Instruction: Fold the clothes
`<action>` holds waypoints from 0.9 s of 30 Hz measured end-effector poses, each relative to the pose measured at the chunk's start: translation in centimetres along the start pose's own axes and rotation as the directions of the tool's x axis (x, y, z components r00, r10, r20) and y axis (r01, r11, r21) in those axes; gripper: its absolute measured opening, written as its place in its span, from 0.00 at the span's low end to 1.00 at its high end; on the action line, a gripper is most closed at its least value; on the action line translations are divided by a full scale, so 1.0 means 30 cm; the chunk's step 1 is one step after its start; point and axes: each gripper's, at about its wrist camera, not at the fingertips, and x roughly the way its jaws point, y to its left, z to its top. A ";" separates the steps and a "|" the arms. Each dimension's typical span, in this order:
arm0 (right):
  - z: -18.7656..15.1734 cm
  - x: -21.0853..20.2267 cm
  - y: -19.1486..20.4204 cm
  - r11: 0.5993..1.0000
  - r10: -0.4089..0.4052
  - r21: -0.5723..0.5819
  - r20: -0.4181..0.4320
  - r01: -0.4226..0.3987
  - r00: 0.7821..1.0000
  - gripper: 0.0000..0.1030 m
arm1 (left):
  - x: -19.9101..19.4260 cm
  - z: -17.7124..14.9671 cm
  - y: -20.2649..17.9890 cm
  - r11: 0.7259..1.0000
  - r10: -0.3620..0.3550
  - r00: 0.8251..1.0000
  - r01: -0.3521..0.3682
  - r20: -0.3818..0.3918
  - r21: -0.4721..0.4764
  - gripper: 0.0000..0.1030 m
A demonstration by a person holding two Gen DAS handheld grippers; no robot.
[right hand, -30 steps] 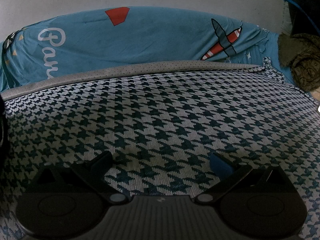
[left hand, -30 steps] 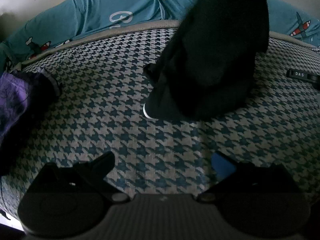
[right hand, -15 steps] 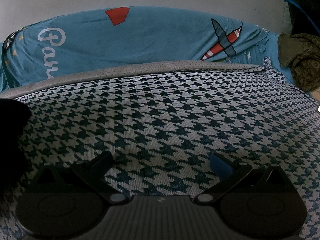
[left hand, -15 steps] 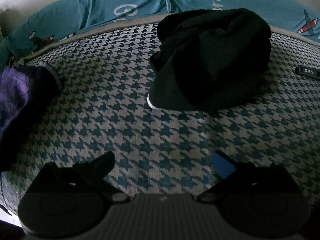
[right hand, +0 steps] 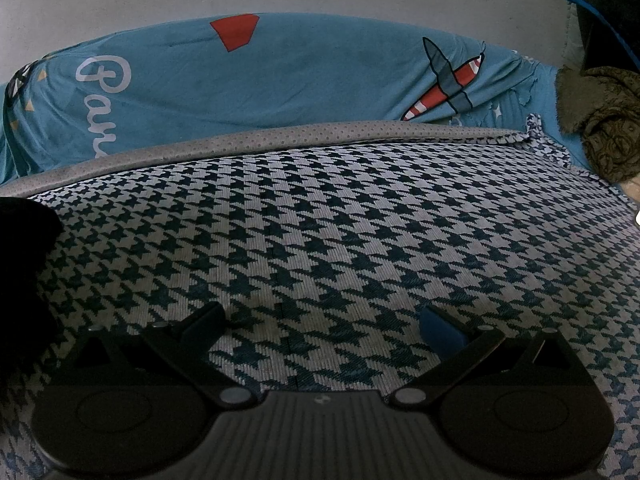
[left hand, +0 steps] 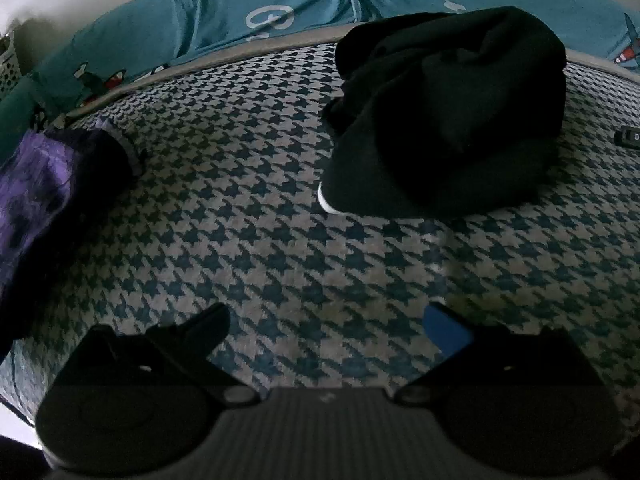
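A black garment [left hand: 448, 112] lies in a soft, crumpled heap on the woven houndstooth cover [left hand: 280, 248], near its far grey edge (a white trim shows at one corner). A purple garment [left hand: 44, 200] is bunched at the left. The left gripper [left hand: 332, 324] and right gripper [right hand: 324, 320] hover with fingers spread apart, holding nothing.

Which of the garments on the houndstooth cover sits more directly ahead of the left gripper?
The black garment, bunched in a heap ahead and slightly right of the open left gripper. The purple garment lies far off at the left edge.
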 end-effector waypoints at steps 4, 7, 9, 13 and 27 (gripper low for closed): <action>0.002 0.000 0.003 1.000 0.000 0.000 0.000 0.000 1.000 1.00 | 0.003 -0.005 -0.012 1.000 0.007 1.000 -0.007 0.005 0.012 1.00; 0.003 0.000 0.003 1.000 0.000 0.000 0.000 0.000 1.000 1.00 | -0.002 -0.010 -0.021 1.000 0.015 1.000 -0.016 0.018 0.022 1.00; 0.003 0.000 0.003 1.000 0.000 0.000 0.000 0.000 1.000 1.00 | -0.002 -0.012 -0.025 1.000 0.012 1.000 -0.013 0.020 0.023 1.00; 0.003 0.000 0.002 1.000 0.000 0.000 0.000 0.000 1.000 1.00 | 0.002 -0.014 -0.027 1.000 0.009 1.000 -0.009 0.017 0.012 1.00; 0.001 0.000 0.004 1.000 0.000 0.000 0.001 0.000 1.000 1.00 | 0.011 -0.012 -0.018 1.000 0.004 1.000 -0.004 -0.007 -0.020 1.00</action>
